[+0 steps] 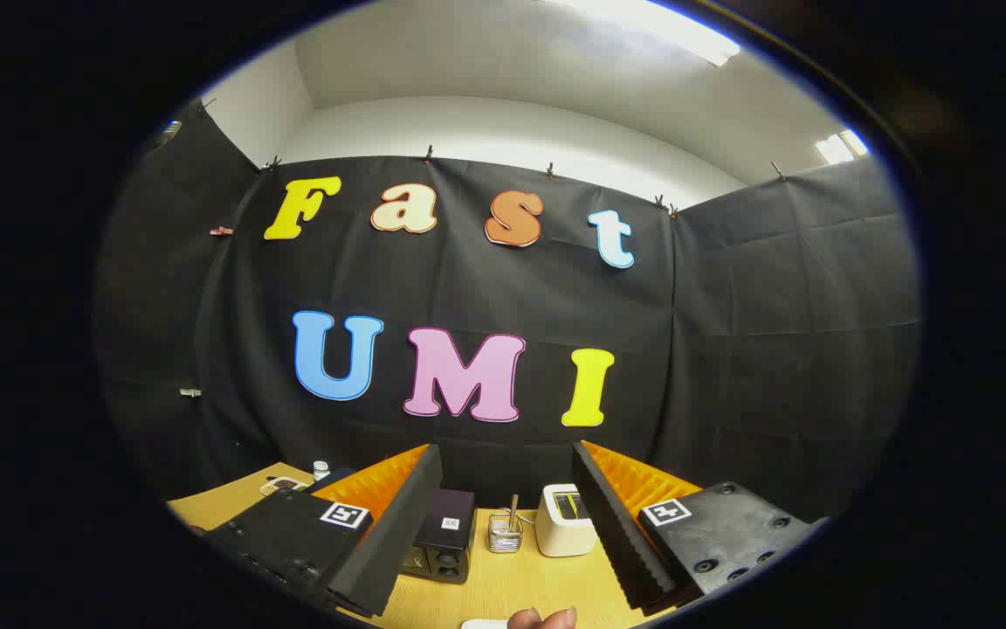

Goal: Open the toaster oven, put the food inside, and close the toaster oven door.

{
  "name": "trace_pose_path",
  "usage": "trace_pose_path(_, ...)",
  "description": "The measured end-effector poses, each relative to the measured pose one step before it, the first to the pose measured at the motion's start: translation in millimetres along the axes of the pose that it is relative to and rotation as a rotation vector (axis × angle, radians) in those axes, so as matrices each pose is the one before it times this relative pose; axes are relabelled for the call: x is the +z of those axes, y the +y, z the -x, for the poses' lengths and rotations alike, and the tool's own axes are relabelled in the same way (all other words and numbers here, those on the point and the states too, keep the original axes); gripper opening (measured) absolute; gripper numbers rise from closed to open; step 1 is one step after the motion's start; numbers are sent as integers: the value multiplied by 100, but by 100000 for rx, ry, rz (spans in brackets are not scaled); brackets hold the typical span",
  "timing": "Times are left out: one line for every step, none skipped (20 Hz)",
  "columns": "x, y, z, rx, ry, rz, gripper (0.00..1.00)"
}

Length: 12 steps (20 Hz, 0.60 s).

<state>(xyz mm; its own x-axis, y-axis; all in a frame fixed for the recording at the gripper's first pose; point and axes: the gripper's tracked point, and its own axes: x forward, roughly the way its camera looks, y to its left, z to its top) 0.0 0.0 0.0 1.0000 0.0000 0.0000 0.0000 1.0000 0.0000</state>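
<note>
Gripper [503, 524] spread wide, nothing between its two black foam-faced fingers [385, 533] with orange backs. It sits high over the light wooden worktop [503, 585], tilted up at the booth wall. Small black boxy toaster oven [442, 546] is on the worktop just ahead, between the fingers and close to the left one; door state can't be made out. Beside it: a clear glass cup holding sticks [505, 530], then a white toaster [566, 520] near the right finger. Fingertips of a hand [542, 618] show at the near worktop edge, beside something white.
</note>
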Motion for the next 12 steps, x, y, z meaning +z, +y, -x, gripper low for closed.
trace_pose_path(-46,173,15,138,86,378,97)
trace_pose_path(-266,224,45,350,367,125,97)
trace_pose_path(-170,290,91,497,484,-261,97)
trace_pose_path(-185,228,57,323,620,-498,97)
trace_pose_path(-113,255,105,352,400,-527,97)
trace_pose_path(-161,278,102,378,329,-342,97)
trace_pose_path(-84,245,171,484,301,-97,97)
trace_pose_path(-16,339,-72,545,176,68,97)
trace_pose_path(-8,298,33,553,244,175,97)
trace_pose_path(-136,379,-50,583,78,95,97)
trace_pose_path(9,399,-21,651,169,3,97)
trace_pose_path(-206,298,12,576,151,107,97)
